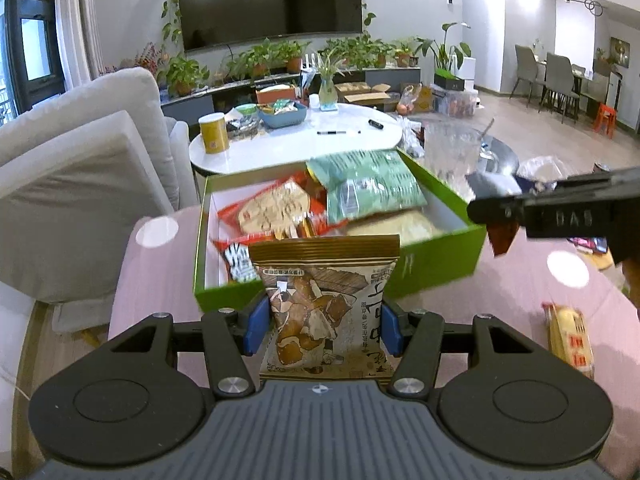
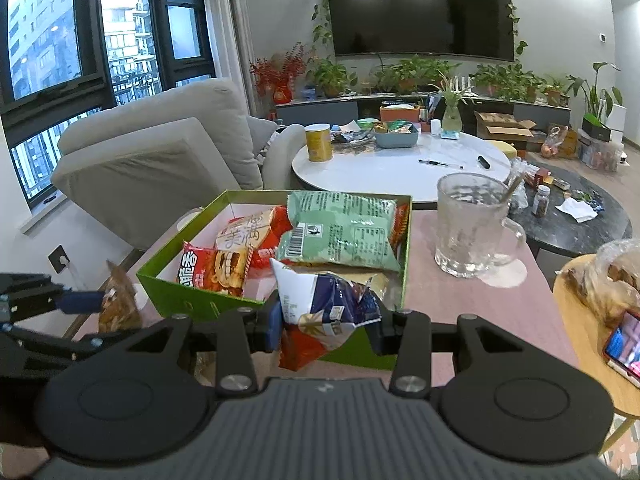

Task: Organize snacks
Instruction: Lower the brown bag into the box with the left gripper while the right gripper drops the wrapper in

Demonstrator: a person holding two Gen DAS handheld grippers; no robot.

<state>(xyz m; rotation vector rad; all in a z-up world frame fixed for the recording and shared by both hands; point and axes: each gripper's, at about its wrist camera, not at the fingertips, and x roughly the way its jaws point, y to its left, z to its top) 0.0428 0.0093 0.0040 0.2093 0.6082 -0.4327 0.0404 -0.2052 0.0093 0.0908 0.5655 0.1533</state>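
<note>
Two grippers in play, each clamped on a snack packet, both near the green box (image 2: 192, 298) on the pink tabletop (image 2: 480, 312).

Left gripper (image 1: 323, 322): blue pads pressed on either side of a brown-and-cream snack packet (image 1: 326, 300), held upright, its top seal in front of the box's near wall. In the right wrist view the same packet shows at the far left, beside the box's left corner and outside it.

Right gripper (image 2: 326, 326): jaws closed on a crumpled white, blue and red packet (image 2: 320, 304), which hangs at the box's near wall. Can't tell if it touches the rim. In the left wrist view only this gripper's black finger and a dark red corner of its packet show at the right edge.

Inside the box: a pale green bag (image 2: 344, 232) lying barcode-up across the far right part, red-orange packets (image 2: 240, 248) to its left, and a cream-coloured packet under the green one.

Outside the box: yellow packet (image 1: 570, 338) lying on the tabletop, well to the right of the left gripper. Clear glass mug (image 2: 474, 226) stands just right of the box. Phone (image 2: 624, 344) with lit screen on a wooden side table (image 2: 584, 320) at the far right.
</note>
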